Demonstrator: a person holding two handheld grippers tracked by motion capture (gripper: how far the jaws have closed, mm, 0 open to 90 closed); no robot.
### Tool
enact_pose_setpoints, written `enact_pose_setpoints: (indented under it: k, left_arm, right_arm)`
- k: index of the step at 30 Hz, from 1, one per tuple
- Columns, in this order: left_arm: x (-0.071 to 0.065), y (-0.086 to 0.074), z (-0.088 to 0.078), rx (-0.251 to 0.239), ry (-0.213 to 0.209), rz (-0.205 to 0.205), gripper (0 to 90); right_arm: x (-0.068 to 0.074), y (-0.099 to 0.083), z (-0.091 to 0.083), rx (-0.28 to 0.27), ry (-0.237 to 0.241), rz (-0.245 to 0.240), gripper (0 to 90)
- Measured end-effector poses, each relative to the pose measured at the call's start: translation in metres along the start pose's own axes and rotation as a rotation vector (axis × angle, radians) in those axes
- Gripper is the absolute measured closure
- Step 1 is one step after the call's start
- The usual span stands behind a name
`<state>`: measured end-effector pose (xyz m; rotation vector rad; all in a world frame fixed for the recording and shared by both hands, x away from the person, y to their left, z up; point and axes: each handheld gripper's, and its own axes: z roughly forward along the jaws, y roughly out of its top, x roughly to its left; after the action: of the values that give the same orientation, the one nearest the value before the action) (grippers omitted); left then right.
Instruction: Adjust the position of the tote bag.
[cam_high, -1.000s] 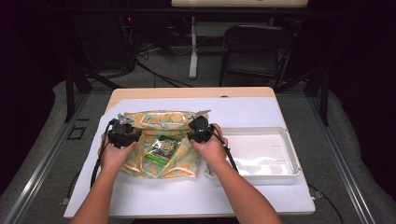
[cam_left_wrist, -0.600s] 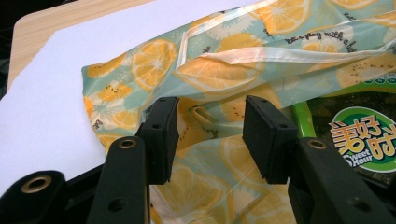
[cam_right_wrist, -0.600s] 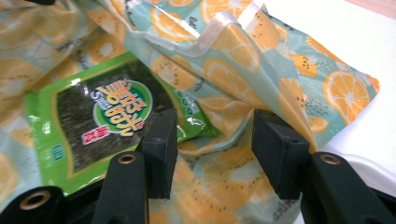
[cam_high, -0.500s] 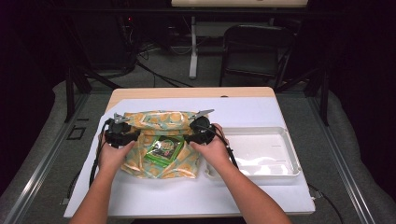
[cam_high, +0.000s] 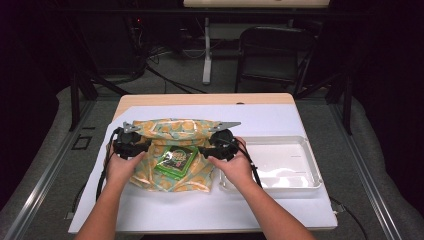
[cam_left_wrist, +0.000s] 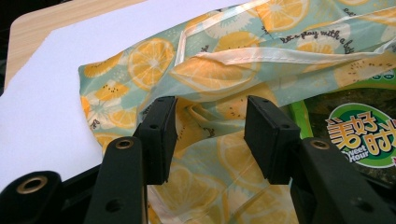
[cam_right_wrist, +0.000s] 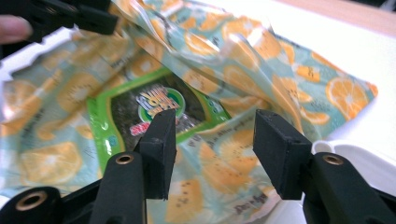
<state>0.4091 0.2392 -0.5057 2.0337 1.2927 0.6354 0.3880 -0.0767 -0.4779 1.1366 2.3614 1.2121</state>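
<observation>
Two grippers sat at either end of the citrus-print bag (cam_high: 170, 150), which lay flat on the white table cover (cam_high: 280, 120), left of the white tray (cam_high: 300, 167) and touching or overlapping its near-left corner. A green snack packet (cam_high: 175, 161) lay at the bag's mouth, partly covered by the fabric.

Left gripper (cam_left_wrist: 210, 135): jaws had just been opening, now spread, with rumpled fabric lying between them but no pad pressing it. Released. Right gripper (cam_right_wrist: 212, 149): same story, jaws just opened wide, over the bag's fabric close to the packet's edge, nothing pinched.

Risks, as I judged them:
- With both ends let go, the mouth could slump shut over the packet; the fabric looked thin and slippery, and the top fold already hung loose.
- A re-grip on the left could catch both layers plus the cream hem strip (cam_left_wrist: 289, 55), pinning the mouth closed instead of opening it.
- The right jaws were close enough to the packet to nip fabric and packet together, dragging the packet along or crinkling it.
- Pulling one side alone could slide the whole bag across the smooth cover, towards the tray rim.
- Cables (cam_high: 102, 175) trailing beside the bag could snag a corner.
</observation>
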Motion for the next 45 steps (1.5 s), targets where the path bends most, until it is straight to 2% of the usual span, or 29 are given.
enact_pose_setpoints:
  k: [2, 3, 5, 9, 10, 11, 12, 16, 21, 24, 26, 29, 33, 45]
  left_arm:
    - [0.000, 0.000, 0.000, -0.003, -0.001, 0.001, 53.5]
    - [-0.001, 0.000, 0.000, -0.003, 0.000, 0.002, 53.5]
    - [-0.001, 0.000, -0.001, -0.001, -0.001, 0.002, 53.5]
    - [-0.001, 0.000, -0.002, -0.009, -0.009, 0.006, 53.5]
    - [-0.001, 0.001, -0.003, -0.013, -0.015, 0.001, 53.6]
    - [-0.001, 0.001, -0.003, -0.013, -0.015, 0.001, 53.6]
    - [-0.001, 0.001, -0.005, -0.014, -0.015, 0.004, 53.5]
    - [-0.001, 0.001, -0.006, -0.017, -0.014, 0.008, 53.2]
    - [-0.001, -0.001, -0.008, -0.022, -0.016, 0.005, 52.8]
    - [-0.003, -0.001, -0.009, -0.021, -0.015, 0.013, 52.4]
    - [-0.006, -0.002, -0.010, -0.028, -0.024, 0.040, 52.4]
    - [-0.010, -0.002, -0.011, -0.025, -0.020, 0.061, 52.3]
    - [-0.015, -0.001, -0.015, -0.031, -0.021, 0.068, 52.1]
    - [-0.019, -0.001, -0.041, -0.077, -0.043, 0.012, 51.6]
  right_arm:
    - [0.008, 0.000, -0.005, -0.031, 0.010, -0.014, 52.8]
    - [0.008, 0.000, -0.005, -0.031, 0.010, -0.014, 52.8]
    - [0.015, 0.000, -0.008, -0.037, 0.020, -0.031, 58.4]
    - [0.032, -0.001, -0.012, -0.052, -0.006, -0.093, 71.0]
    - [0.041, -0.003, -0.011, -0.046, -0.010, -0.107, 74.8]
    - [0.041, -0.003, -0.011, -0.046, -0.010, -0.107, 74.8]
    - [0.047, -0.006, -0.008, -0.035, -0.026, -0.135, 76.9]
    - [0.051, -0.012, -0.003, -0.012, -0.044, -0.158, 78.2]
    - [0.044, -0.023, 0.005, 0.015, -0.058, -0.140, 78.5]
    - [0.038, -0.029, 0.009, 0.030, -0.039, -0.108, 76.1]
    - [0.037, -0.032, 0.011, 0.026, -0.027, -0.104, 75.5]
    - [0.037, -0.033, 0.012, 0.018, -0.011, -0.095, 75.8]
    - [0.037, -0.035, 0.011, 0.002, -0.005, -0.091, 75.7]
    - [0.036, -0.034, 0.009, -0.034, 0.017, -0.074, 73.4]
